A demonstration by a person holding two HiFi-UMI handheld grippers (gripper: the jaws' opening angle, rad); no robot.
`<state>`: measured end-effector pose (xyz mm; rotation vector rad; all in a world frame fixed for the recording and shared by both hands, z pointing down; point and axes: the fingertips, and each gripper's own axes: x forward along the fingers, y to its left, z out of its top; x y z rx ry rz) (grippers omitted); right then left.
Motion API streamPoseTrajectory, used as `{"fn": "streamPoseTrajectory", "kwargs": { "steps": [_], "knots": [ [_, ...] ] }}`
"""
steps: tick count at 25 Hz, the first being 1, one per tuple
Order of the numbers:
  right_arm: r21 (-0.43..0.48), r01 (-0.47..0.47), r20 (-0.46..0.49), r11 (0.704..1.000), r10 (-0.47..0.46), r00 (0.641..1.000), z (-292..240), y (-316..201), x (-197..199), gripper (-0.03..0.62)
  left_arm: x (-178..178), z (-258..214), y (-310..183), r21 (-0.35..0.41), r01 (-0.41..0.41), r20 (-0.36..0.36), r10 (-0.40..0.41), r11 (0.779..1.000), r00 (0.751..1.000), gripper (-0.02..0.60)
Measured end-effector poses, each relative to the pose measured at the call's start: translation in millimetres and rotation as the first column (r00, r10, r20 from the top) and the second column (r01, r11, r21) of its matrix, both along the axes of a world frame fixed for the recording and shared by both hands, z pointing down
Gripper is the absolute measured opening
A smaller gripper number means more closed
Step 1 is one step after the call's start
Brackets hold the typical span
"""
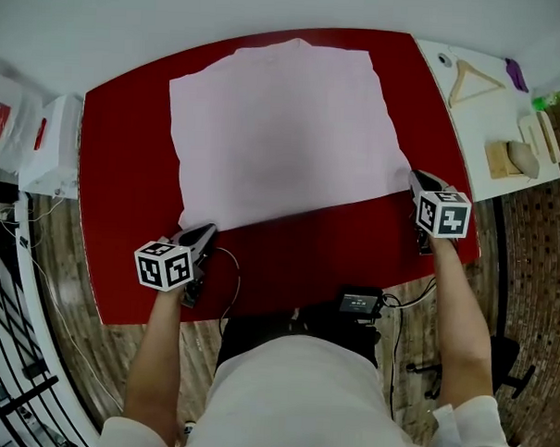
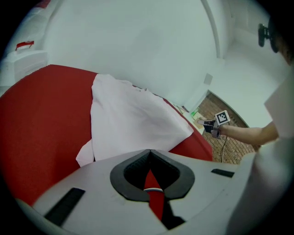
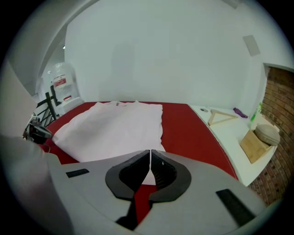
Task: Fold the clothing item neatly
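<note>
- Nearest me are my two forearms, one to each side, and one small black box point(image 1: 360, 301) with cables sits at the near rim of the single red worktop point(image 1: 125, 165).
- I hold two grippers. The left gripper point(image 1: 205, 231) has its fingers pressed fully together, tip against tip, and I see only red worktop through the gap behind the tips point(image 2: 149, 151).
- The right gripper point(image 1: 417, 178) also has its fingers closed to a thin line point(image 3: 149, 151). Pale cloth shows behind and under the tips, and I cannot tell whether they nip its edge.
- One garment point(image 1: 284, 135), pale pink, lies flat on the middle and far part of the worktop. It is folded to one nearly square panel.
- Its near left corner is just beside my left fingers and its near right corner is at my right fingers, so the near edge runs between my hands. The left end of that edge lies closer to me.
- With the sides so nearly equal I can pick out no clear long axis. The neck end makes a small bump on the far edge and points away from me.
- Further right stands one white side table point(image 1: 488, 116), touching the worktop. It carries one wooden hanger point(image 1: 473, 81) and one wooden block point(image 1: 501, 158), well apart from the garment.
</note>
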<state>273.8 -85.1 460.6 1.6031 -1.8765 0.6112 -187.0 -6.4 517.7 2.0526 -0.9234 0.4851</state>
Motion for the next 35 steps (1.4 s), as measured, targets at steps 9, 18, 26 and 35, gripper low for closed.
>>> {"fn": "streamPoseTrajectory", "kwargs": {
  "steps": [9,18,26,35],
  "knots": [
    [0.114,-0.045,0.162,0.992,0.026,0.986,-53.5,52.3,-32.9,0.017,16.2,-75.2,13.6,0.158,0.055,-0.226,-0.018,0.986,0.974,0.005],
    [0.205,0.011,0.386,0.979,-0.091,0.918,-93.7,117.2,-88.1,0.017,20.7,-142.9,64.3,0.259,0.148,-0.431,-0.023,0.955,0.902,0.005],
    [0.198,0.033,0.645,0.980,-0.155,0.748,-115.5,146.9,-128.2,0.017,30.3,-184.9,116.8,0.307,0.268,-0.514,-0.078,0.913,0.854,0.005],
    [0.276,0.135,0.664,0.952,-0.290,0.689,-142.1,210.1,-103.9,0.017,96.0,-202.6,207.8,0.318,0.326,-0.550,-0.107,0.890,0.828,0.005]
  ]
}}
